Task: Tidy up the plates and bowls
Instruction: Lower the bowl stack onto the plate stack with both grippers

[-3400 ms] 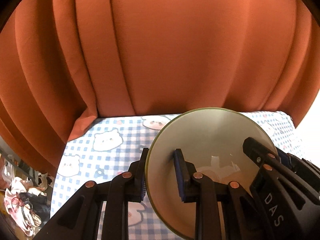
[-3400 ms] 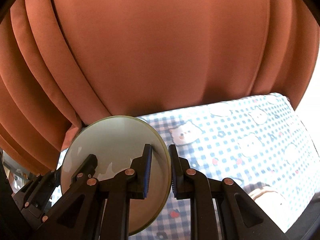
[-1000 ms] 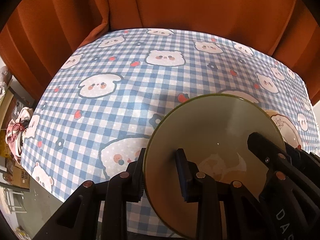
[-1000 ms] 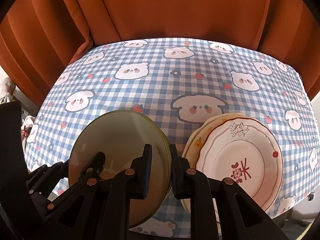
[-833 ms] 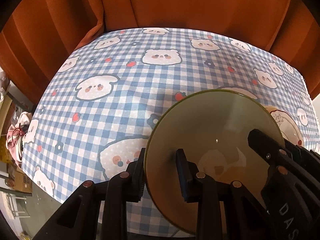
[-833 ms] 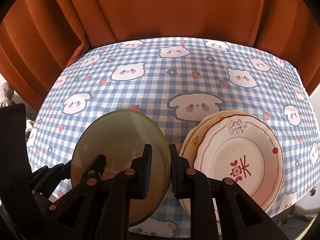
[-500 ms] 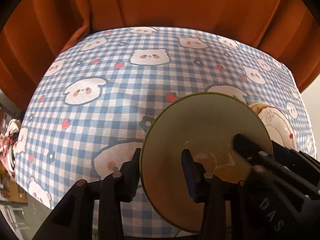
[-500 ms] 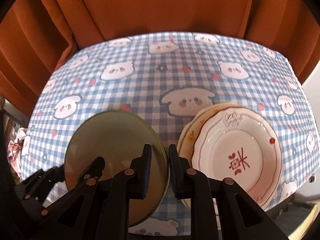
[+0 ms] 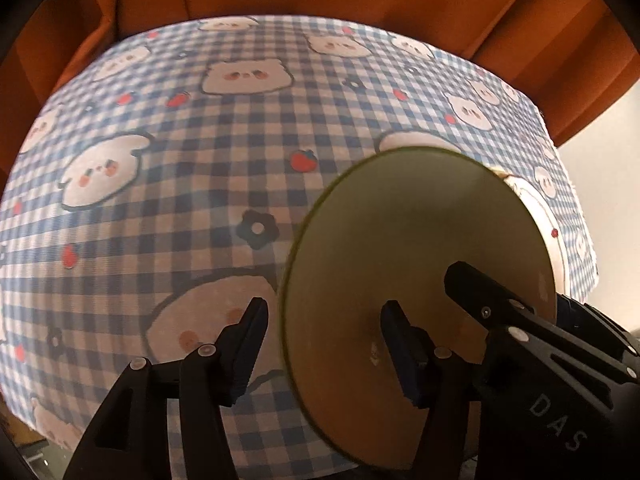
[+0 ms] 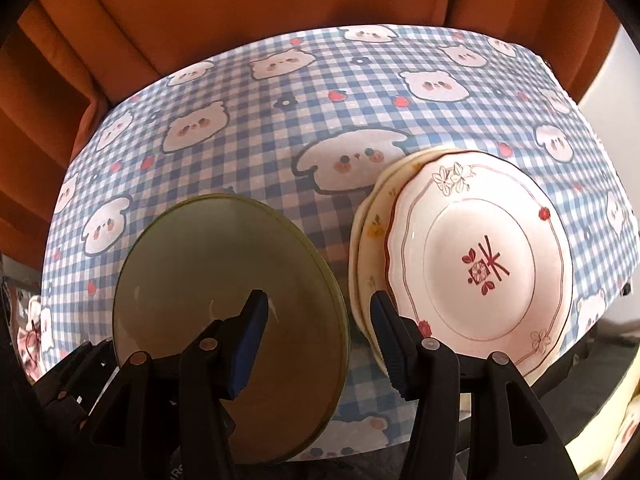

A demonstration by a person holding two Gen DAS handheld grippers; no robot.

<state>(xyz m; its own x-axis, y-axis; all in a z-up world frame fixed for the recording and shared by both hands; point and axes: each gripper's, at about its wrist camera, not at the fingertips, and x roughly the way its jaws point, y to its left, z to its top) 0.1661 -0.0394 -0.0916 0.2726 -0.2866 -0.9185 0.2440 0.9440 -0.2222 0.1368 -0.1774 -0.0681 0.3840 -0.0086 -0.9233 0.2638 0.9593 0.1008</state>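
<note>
Both grippers straddle opposite edges of one olive-green glass plate (image 9: 416, 264) above a table covered by a blue checked cloth (image 9: 200, 152) printed with bears. Left gripper (image 9: 324, 344): jaws have just been opening and now stand apart, the plate's left rim passing between them; neither pad visibly presses on it, the left finger (image 9: 248, 340) clear of the rim and the right finger (image 9: 400, 352) over the plate's face. Right gripper (image 10: 318, 334): jaws likewise have just been opening, the plate's right rim in the gap with space on both sides. Whether the plate rests flat on the cloth cannot be told. Just right of it lies a stack of cream plates (image 10: 476, 264), the topmost bearing a red floral motif. An orange curtain (image 10: 240, 8) hangs behind the table.
</note>
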